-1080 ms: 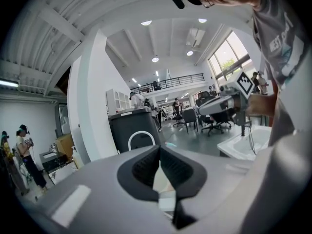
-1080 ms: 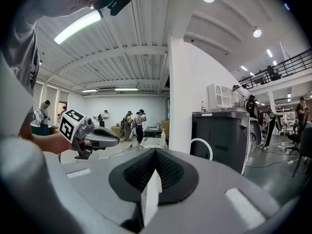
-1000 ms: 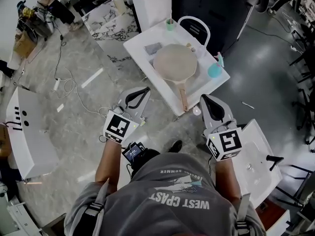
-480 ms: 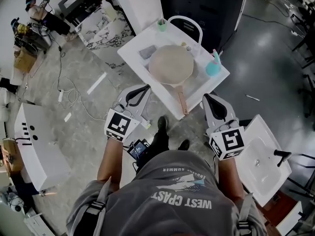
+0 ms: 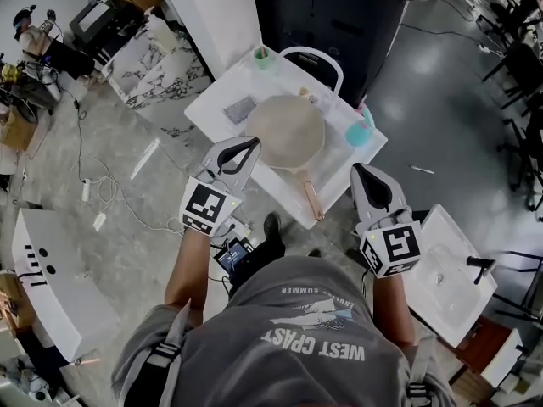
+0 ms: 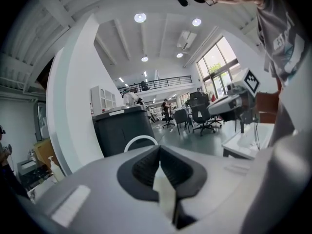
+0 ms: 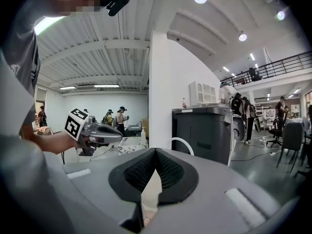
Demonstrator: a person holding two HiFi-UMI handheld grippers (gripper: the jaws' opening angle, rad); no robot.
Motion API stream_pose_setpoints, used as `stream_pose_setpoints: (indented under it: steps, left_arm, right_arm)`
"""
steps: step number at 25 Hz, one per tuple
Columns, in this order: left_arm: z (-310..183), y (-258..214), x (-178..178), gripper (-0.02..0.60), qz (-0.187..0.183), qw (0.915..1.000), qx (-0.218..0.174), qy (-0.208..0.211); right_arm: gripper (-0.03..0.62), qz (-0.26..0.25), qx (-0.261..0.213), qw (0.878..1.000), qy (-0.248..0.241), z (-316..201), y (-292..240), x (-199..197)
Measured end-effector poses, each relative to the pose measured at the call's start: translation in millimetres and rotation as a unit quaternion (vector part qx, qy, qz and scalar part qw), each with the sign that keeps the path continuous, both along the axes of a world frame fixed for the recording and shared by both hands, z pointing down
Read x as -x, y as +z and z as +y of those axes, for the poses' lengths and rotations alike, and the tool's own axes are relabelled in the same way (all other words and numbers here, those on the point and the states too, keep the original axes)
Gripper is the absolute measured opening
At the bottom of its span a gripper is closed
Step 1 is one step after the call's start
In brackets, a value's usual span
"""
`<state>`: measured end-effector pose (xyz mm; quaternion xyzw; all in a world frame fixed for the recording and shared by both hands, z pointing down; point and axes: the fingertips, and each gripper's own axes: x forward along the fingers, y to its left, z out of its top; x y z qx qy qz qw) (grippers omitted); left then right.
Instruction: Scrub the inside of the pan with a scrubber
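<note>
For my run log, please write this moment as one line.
left gripper shut, empty | right gripper shut, empty | pan on table | scrubber beside pan, untouched

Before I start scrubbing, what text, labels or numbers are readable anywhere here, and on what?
"WEST COAST": grey shirt, large print.
"SUMMER": smaller line above it; the rest is too small.
Square patterns only, no words: left marker cube, right marker cube.
Things on the white table: no legible text.

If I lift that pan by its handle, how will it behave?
The pan likely stays rigid but nose-heavy: wide bowl, long thin handle. Pushed, it should slide, not roll, sitting flat on the smooth white table.
</note>
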<state>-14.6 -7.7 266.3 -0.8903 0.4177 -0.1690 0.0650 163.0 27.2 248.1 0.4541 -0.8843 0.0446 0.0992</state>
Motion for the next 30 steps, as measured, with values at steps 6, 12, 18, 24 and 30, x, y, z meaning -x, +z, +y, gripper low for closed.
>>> stream_pose_setpoints:
  steps: [6,12,18,24,30]
  left_arm:
    - [-53.2,16.6,38.1,0.002,0.002,0.9998,0.015,0.009]
    - [-103.1,39.1,73.7,0.002,0.006,0.9994,0.030,0.014]
    - [-141.4,56.8,105.3,0.002,0.010,0.9989,0.042,0.019]
    - [-167.2,86.8,122.8,0.003,-0.003,0.9979,0.063,0.013]
    - [-200.6,122.6,136.4,0.003,-0.016,0.9961,0.086,-0.012]
  right_arm:
    - [0.002,0.017,0.009,1.000,0.019,-35.5,4.9,30.8]
    - [0.002,0.034,0.027,0.998,0.045,-63.0,18.9,54.2]
    - [0.002,0.047,0.042,0.996,0.066,-80.0,31.7,78.1]
    - [0.002,0.069,0.067,0.993,0.065,-81.0,43.2,89.9]
    - [0.002,0.073,0.080,0.993,0.054,-93.3,58.3,92.2]
